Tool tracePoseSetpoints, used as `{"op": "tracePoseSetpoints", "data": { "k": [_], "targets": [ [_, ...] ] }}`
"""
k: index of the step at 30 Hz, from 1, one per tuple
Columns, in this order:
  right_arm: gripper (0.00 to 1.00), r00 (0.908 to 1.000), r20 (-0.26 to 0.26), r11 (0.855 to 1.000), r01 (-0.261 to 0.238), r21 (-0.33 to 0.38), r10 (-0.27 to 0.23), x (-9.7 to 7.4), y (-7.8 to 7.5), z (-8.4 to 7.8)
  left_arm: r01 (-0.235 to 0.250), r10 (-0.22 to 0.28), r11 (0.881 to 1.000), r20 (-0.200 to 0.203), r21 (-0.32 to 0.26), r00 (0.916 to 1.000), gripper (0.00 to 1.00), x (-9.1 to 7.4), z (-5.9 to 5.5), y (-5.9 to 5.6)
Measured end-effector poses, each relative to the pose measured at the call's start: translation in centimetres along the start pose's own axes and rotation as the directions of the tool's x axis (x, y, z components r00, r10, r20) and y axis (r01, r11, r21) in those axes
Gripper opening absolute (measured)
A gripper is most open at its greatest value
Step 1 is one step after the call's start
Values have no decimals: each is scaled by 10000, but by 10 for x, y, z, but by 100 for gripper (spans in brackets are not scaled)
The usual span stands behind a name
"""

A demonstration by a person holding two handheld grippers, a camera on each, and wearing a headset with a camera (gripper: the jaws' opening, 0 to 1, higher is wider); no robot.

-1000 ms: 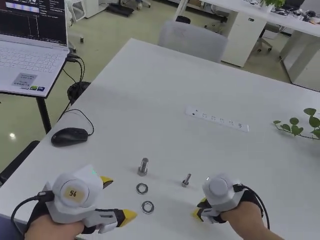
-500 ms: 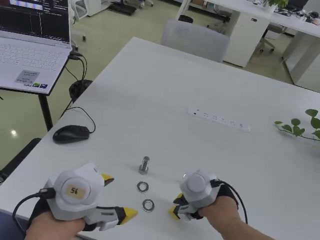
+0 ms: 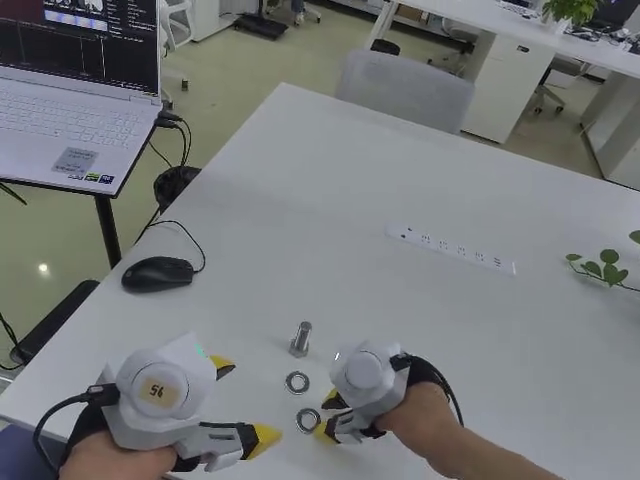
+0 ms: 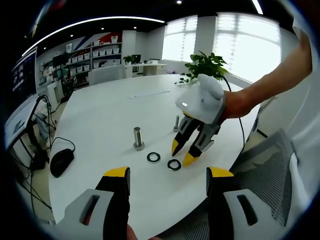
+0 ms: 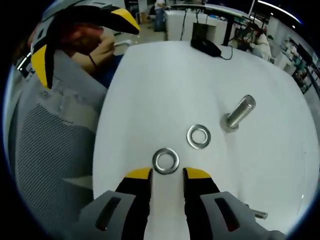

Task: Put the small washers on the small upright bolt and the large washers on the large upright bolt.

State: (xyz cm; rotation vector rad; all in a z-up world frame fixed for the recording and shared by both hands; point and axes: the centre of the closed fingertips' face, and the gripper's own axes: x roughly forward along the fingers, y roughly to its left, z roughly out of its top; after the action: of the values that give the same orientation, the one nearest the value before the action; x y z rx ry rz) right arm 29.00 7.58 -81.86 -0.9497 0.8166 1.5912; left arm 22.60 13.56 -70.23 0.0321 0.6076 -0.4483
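The right gripper [image 5: 167,175] has its jaws a little apart and empty, with the tips just behind the nearer washer [image 5: 166,160] on the desk [image 5: 165,80]. The second washer [image 5: 198,136] lies near the upright large bolt [image 5: 239,114]. The left gripper [image 4: 168,175] has its jaws wide apart.

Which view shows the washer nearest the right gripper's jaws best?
The right gripper view: the near washer lies flat just ahead of the right gripper, ring and hole clear. In the head view the washer is small beside the tips; in the left gripper view the washer is small too.
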Motion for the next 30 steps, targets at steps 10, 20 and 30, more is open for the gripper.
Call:
{"op": "tracePoseSetpoints", "data": {
  "k": [10,20,30],
  "targets": [
    [30,9988,-346,9960,-362,-821,334,6,3,3,44,-44,10000,1,64,10000,61,1,3,-1],
    [28,9988,-294,9857,-424,-1632,381,10,5,5,123,-123,9999,19,106,9999,61,6,5,-4],
    [25,9990,-327,9805,-355,-1933,297,9,8,5,150,-150,9999,-33,28,9999,60,7,1,-6]
  ]
}}
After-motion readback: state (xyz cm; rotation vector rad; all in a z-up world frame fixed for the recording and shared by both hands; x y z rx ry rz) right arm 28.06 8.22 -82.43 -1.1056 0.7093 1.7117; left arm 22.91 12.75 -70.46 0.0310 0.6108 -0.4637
